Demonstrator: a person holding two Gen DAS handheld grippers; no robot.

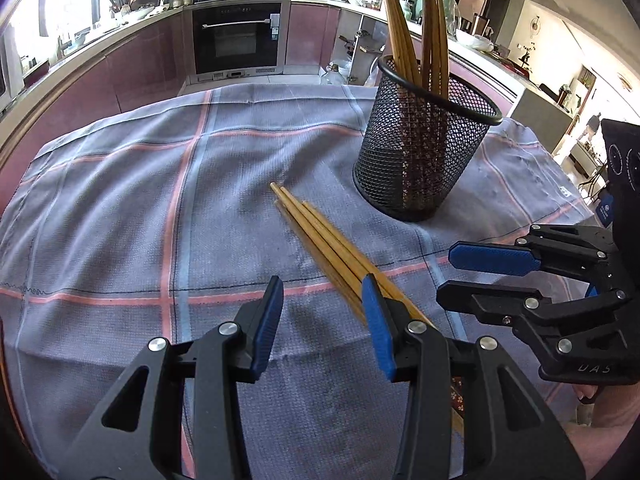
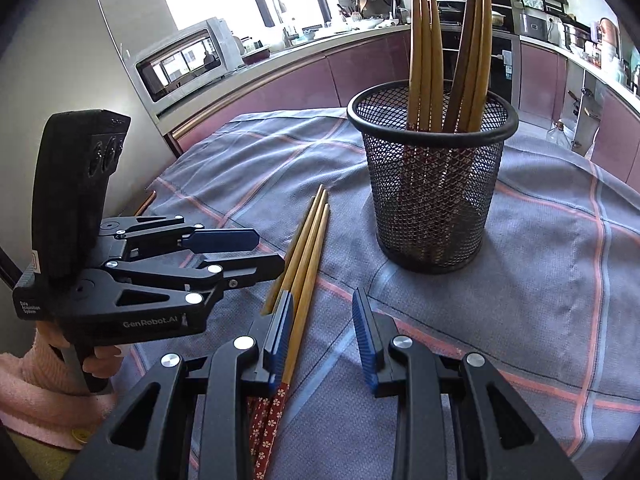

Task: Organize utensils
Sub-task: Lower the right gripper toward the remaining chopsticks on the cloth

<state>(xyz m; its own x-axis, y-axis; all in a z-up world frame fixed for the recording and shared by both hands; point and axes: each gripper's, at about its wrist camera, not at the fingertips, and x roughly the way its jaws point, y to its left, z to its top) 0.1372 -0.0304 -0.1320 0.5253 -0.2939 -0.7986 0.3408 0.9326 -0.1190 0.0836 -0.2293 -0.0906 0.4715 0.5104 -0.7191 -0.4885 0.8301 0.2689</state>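
Note:
Several wooden chopsticks [image 1: 320, 232] with red patterned ends lie in a bundle on the checked cloth, in front of a black mesh cup [image 1: 420, 152] that holds more chopsticks upright. My left gripper [image 1: 324, 312] hovers open over the near part of the bundle, and its right finger [image 1: 378, 328] covers the sticks. My right gripper [image 1: 444, 272] comes in from the right. In the right wrist view the chopsticks [image 2: 308, 248] run under the open right gripper [image 2: 324, 320], close to its left finger [image 2: 282, 328]. The left gripper [image 2: 270, 252] sits to the left, and the mesh cup [image 2: 432, 184] stands behind.
The blue-grey cloth [image 1: 120, 220] with pink lines covers the table. Kitchen counters and an oven [image 1: 236, 40] lie beyond the far edge, and a microwave [image 2: 180, 60] stands at the left. A hand in a pink sleeve [image 2: 48, 380] holds the left gripper.

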